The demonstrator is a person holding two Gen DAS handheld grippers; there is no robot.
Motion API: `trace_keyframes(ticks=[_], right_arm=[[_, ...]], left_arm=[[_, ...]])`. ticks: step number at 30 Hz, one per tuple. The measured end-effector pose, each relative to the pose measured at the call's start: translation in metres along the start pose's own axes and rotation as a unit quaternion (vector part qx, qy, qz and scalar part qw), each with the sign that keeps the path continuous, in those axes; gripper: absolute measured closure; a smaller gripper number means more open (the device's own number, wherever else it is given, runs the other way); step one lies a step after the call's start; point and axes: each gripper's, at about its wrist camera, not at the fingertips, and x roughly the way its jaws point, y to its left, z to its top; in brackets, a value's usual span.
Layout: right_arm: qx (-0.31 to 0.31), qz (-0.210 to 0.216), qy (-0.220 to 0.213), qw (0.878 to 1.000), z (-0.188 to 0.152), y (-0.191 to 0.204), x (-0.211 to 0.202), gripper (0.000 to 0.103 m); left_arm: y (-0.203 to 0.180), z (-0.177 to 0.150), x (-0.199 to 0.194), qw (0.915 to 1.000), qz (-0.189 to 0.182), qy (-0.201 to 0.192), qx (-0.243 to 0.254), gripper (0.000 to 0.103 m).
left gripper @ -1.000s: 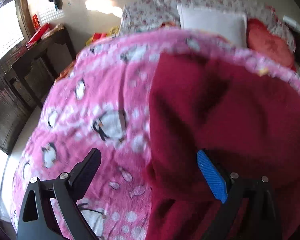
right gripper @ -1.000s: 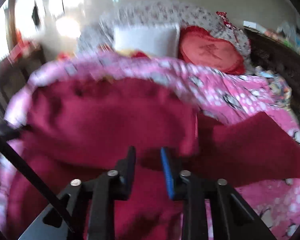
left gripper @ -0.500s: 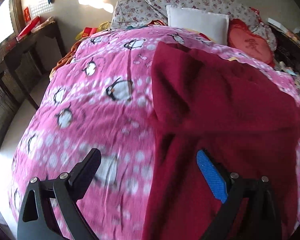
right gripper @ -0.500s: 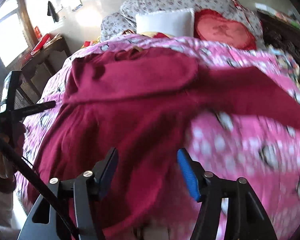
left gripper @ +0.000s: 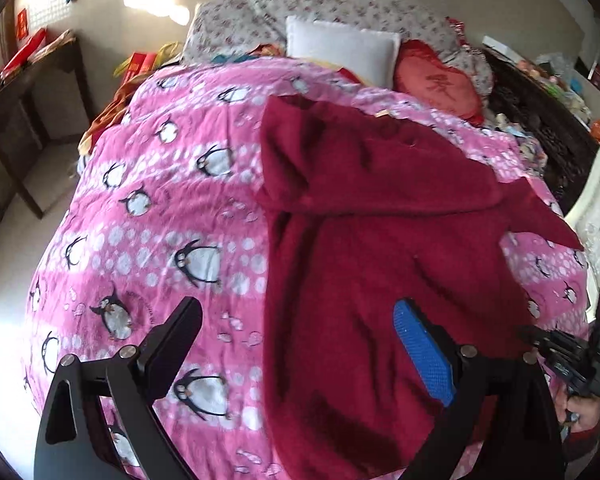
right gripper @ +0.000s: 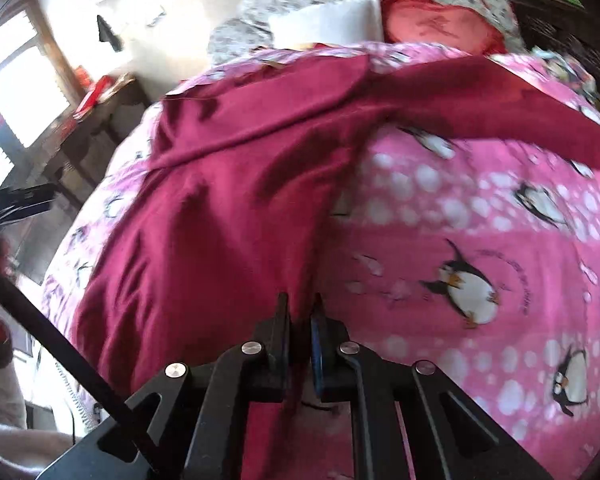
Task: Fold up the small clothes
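Underneath, a pink penguin-print quilt (left gripper: 172, 184) covers the bed, white pillow (left gripper: 340, 50) and red heart cushion (left gripper: 436, 84) at its head. Dark red garment (left gripper: 372, 240) lies spread on it, one sleeve folded across. Left gripper (left gripper: 300, 344) gapes wide above its near edge, touching nothing; right gripper (right gripper: 300, 320) is closing, pinching the hem.

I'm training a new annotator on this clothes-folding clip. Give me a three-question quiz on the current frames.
1. True or false: the left claw is clamped on the red garment.
2. What is between the right claw's closing jaws? A) garment's near edge B) white pillow C) nothing
3. What print covers the pink blanket?

Key: 1 false, it is open above the bed; 2 A; 3 penguins.
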Motion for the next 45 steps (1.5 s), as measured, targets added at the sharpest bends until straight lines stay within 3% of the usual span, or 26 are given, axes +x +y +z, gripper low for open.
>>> trace_keyframes(ticks=[2, 4, 5, 7, 11, 14, 18, 21, 24, 26, 27, 28, 29, 32, 37, 40, 45], right_arm=[[0.027, 0.003, 0.014, 1.0, -0.002, -0.01, 0.008, 0.09], [0.062, 0.028, 0.011, 0.998, 0.001, -0.026, 0.005, 0.073], [0.079, 0.013, -0.013, 0.997, 0.006, -0.04, -0.003, 0.054], [0.125, -0.031, -0.064, 0.99, 0.014, -0.068, -0.02, 0.037], [0.196, -0.097, -0.129, 0.967, 0.037, -0.133, -0.043, 0.036], [0.253, -0.135, -0.14, 0.948, 0.051, -0.184, -0.045, 0.035], [0.337, -0.126, -0.159, 0.919, 0.061, -0.238, -0.032, 0.032], [0.396, -0.093, -0.192, 0.893, 0.063, -0.264, -0.029, 0.031], [0.399, -0.097, -0.221, 0.885, 0.078, -0.266, -0.026, 0.028], [0.384, -0.11, -0.241, 0.885, 0.091, -0.263, -0.022, 0.034], [0.369, -0.114, -0.247, 0.888, 0.096, -0.263, -0.021, 0.061], [0.356, -0.115, -0.245, 0.894, 0.101, -0.264, -0.021, 0.076], [0.349, -0.116, -0.238, 0.899, 0.102, -0.266, -0.021, 0.082], [0.35, -0.109, -0.266, 0.892, 0.092, -0.261, -0.042, 0.086], [0.305, -0.159, -0.307, 0.887, 0.086, -0.228, -0.095, 0.086], [0.25, -0.186, -0.303, 0.901, 0.103, -0.194, -0.101, 0.086], [0.164, -0.144, -0.296, 0.93, 0.142, -0.128, -0.092, 0.088]], left_arm=[[-0.01, -0.003, 0.009, 0.9999, -0.007, 0.008, 0.004, 0.007], [-0.02, -0.006, 0.021, 0.9997, -0.012, 0.021, 0.01, 0.007], [-0.027, -0.008, 0.03, 0.9993, -0.016, 0.032, 0.012, 0.007], [-0.04, -0.011, 0.047, 0.9984, -0.028, 0.047, 0.017, 0.007], [-0.062, -0.011, 0.067, 0.998, -0.028, 0.05, 0.026, 0.007], [-0.078, -0.006, 0.076, 0.9975, -0.034, 0.05, 0.037, 0.007], [-0.088, -0.002, 0.088, 0.9967, -0.034, 0.06, 0.044, 0.007], [-0.088, 0.0, 0.097, 0.9964, -0.026, 0.069, 0.042, 0.007], [-0.083, 0.002, 0.101, 0.9969, -0.02, 0.07, 0.031, 0.007], [-0.08, 0.003, 0.103, 0.997, -0.021, 0.071, 0.022, 0.007], [-0.078, 0.002, 0.103, 0.997, -0.022, 0.072, 0.018, 0.007], [-0.076, 0.002, 0.102, 0.997, -0.022, 0.072, 0.017, 0.007], [-0.075, 0.001, 0.101, 0.9971, -0.022, 0.071, 0.019, 0.007], [-0.069, 0.002, 0.097, 0.9975, -0.017, 0.065, 0.02, 0.007], [-0.053, 0.005, 0.096, 0.9981, -0.02, 0.059, 0.002, 0.007], [-0.046, 0.007, 0.097, 0.998, -0.022, 0.059, -0.008, 0.007], [-0.029, 0.013, 0.087, 0.9987, -0.018, 0.042, -0.021, 0.007]])
